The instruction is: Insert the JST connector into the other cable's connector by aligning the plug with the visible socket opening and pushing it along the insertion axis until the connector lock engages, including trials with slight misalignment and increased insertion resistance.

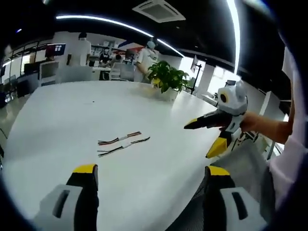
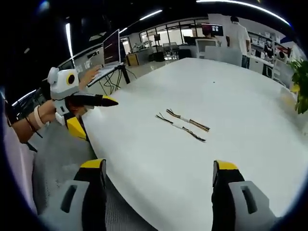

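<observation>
White oval worktop point(image 1: 62, 120) in open office, we log two JST cables point(image 1: 122, 142) lying side by side mid-surface, potted plant point(image 1: 167, 77) beyond, left gripper point(image 1: 149, 173) fingers spread, right gripper point(image 2: 159, 168) fingers spread, both holding nothing.

Two short cables lie flat on the white table point(image 1: 72, 110), side by side and nearly parallel, just apart. The farther cable point(image 1: 119, 138) and the nearer cable point(image 1: 123, 146) each show a pale connector mid-length with dark wire ends, unmated.
</observation>
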The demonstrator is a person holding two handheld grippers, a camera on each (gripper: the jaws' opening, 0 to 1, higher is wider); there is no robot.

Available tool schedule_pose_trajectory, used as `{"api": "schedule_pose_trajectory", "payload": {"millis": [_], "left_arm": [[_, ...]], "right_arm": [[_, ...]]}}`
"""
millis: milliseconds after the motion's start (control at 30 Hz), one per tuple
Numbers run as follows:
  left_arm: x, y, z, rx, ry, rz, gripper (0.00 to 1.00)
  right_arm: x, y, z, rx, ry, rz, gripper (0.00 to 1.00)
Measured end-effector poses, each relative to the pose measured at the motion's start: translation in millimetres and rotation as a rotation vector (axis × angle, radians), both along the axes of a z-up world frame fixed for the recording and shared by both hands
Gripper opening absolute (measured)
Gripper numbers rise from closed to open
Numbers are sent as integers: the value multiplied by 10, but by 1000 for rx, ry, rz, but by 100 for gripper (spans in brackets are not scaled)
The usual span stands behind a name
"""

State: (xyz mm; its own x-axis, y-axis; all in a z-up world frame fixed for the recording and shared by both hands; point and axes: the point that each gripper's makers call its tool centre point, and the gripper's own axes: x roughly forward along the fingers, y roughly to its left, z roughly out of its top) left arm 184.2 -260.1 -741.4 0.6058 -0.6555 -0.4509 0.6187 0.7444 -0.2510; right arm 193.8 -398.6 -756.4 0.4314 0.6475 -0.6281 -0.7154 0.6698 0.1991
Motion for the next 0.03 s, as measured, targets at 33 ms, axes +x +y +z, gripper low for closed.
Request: {"api": "schedule_pose_trajectory", "payload": {"millis": [33], "left_arm": [[-4, 2, -1, -1, 0, 2, 89]], "right_arm": [[2, 7, 4, 3, -2, 1, 90]]}}
